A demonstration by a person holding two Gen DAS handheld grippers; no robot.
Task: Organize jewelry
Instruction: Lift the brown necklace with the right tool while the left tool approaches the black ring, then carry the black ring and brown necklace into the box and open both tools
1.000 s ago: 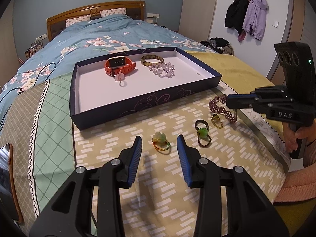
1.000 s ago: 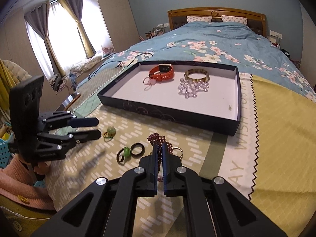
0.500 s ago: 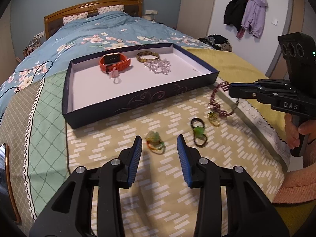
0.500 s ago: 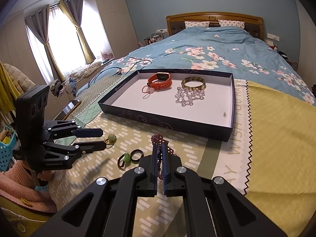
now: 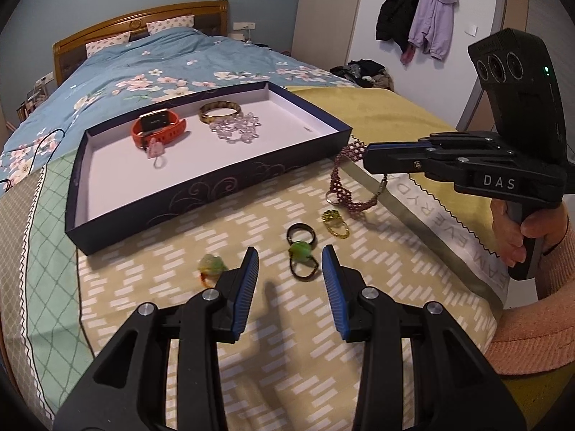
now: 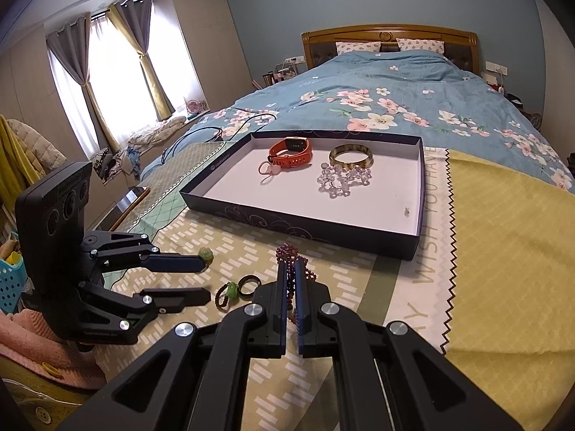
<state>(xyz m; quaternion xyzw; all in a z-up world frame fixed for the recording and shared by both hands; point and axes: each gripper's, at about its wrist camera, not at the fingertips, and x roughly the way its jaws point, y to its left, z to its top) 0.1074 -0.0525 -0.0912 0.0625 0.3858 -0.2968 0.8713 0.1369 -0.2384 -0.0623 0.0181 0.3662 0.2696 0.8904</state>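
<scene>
The right gripper (image 6: pixel 291 287) is holding its jaws clenched on the purple woven bead bracelet (image 5: pixel 345 183), which is hanging from the tips with its lower loop draping down onto the patterned beige bedspread (image 5: pixel 377 309), just in front of the near corner of the dark blue shallow cardboard tray with a white floor (image 5: pixel 118 222). The bracelet is behaving as a light, limp chain: it is sagging under its own weight and will probably swing and trail, so it looks best carried high enough for the tail and its metal clasp to clear the tray wall. The pinch across the beaded band near one end seems sound, since the beads give the pads something to bite on.

The left gripper (image 5: pixel 290 267) is hovering with its jaws released and part-way apart, nothing between them, lined up over the green bead on a dark elastic loop (image 5: pixel 301 253). That piece looks small, light and likely to roll; taking it across the bead itself seems safer than chasing the thin loop. Beside it are lying a black ring (image 5: pixel 301 232), a yellow beaded ring (image 5: pixel 335 219) and a blurred pale green and orange beaded ring (image 5: pixel 211 265).
</scene>
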